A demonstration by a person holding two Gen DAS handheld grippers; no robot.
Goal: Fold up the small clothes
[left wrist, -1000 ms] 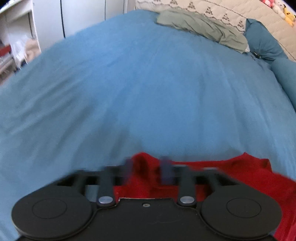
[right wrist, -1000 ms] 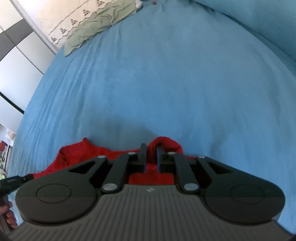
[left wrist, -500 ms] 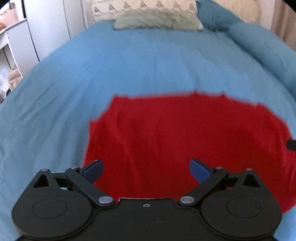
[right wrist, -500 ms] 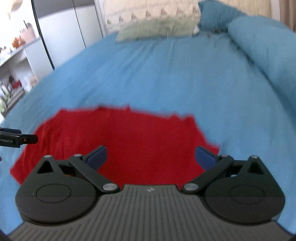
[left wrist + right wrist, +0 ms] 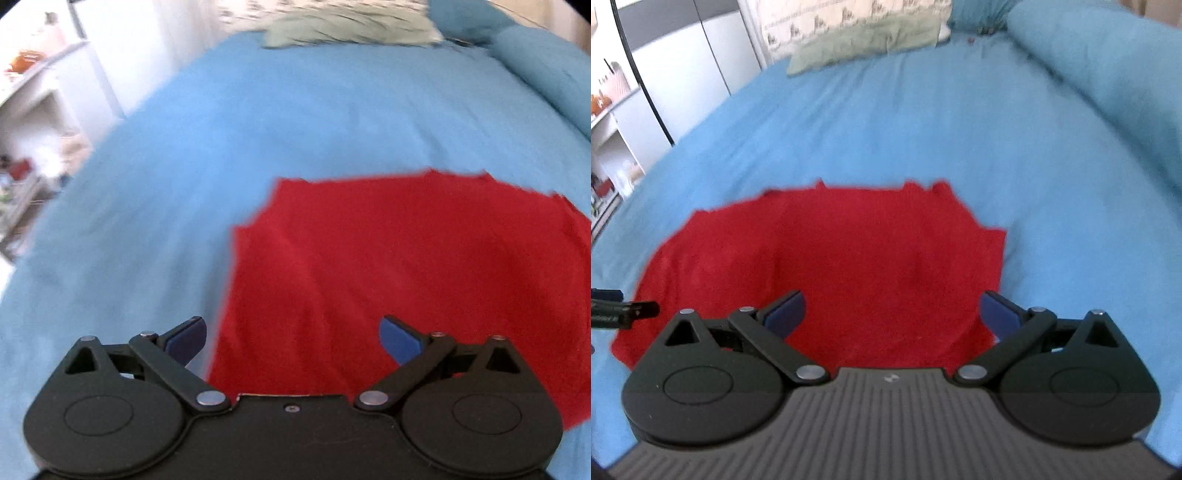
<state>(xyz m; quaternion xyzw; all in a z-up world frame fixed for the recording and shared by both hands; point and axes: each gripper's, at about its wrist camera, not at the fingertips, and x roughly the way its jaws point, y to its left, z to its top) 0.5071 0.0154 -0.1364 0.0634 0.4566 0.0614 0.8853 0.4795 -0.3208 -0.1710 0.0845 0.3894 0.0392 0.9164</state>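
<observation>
Your left wrist view is motion-blurred; it shows white shelves [image 5: 40, 107] at the upper left of the frame and cuts off the red garment [image 5: 406, 280] at the right edge. Your right wrist view shows the whole garment [image 5: 827, 266], plus the dark tip of your other tool [image 5: 624, 314] poking in at the left edge over the cloth's left end. The garment lies flat on the blue bedspread [image 5: 295, 122], in the lower middle of both frames.

Your left gripper [image 5: 291, 338] is spread wide and holds nothing; the garment's left edge runs just inside its left finger. Your right gripper [image 5: 892, 312] is equally wide and empty, with the garment's right edge by its right finger.
</observation>
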